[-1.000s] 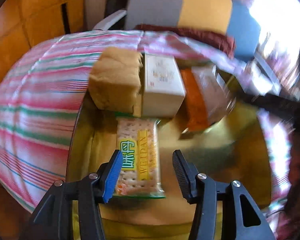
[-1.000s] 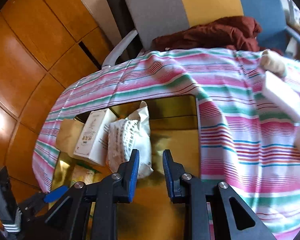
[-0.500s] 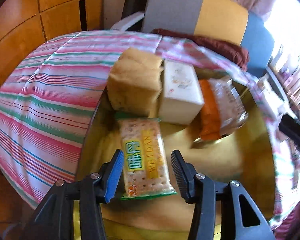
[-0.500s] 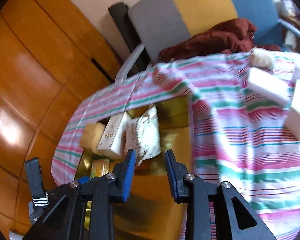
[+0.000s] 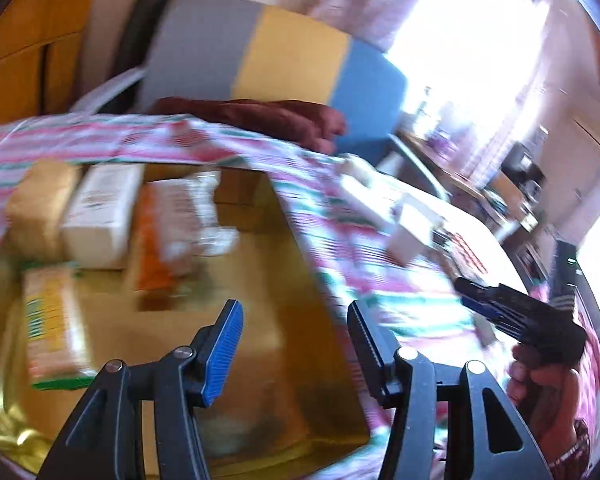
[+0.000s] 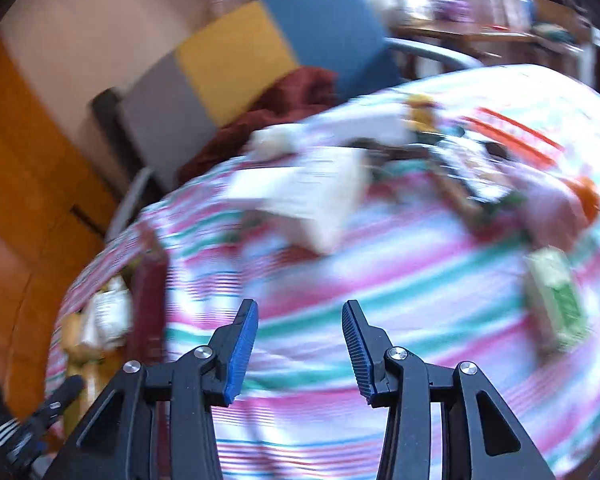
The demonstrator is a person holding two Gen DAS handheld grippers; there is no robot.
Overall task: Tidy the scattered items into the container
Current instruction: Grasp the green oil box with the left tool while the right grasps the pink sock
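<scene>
In the left wrist view the gold container [image 5: 260, 280] holds a bread loaf [image 5: 40, 208], a white box [image 5: 100, 216], an orange packet [image 5: 168, 236] and a cracker packet [image 5: 52, 320]. My left gripper [image 5: 294, 336] hangs over the container's bare right part, its jaws opening with nothing between them. My right gripper [image 6: 298, 336] is over the striped cloth, jaws also opening and empty. Ahead of it lie white boxes [image 6: 300, 196] and a green packet [image 6: 556, 300]. The container [image 6: 152, 280] sits at its left. Both views are blurred.
A striped tablecloth [image 6: 380, 280] covers the table. Small dark and orange items [image 6: 588, 196] lie at its far right. A grey, yellow and blue chair [image 5: 292, 56] with a dark red cloth [image 5: 260, 116] stands behind. A hand [image 5: 540, 380] grips the right tool.
My left gripper swung right, off the cracker packet, which stays in the container. My right gripper swept right from the container out over the cloth, and its jaws widened.
</scene>
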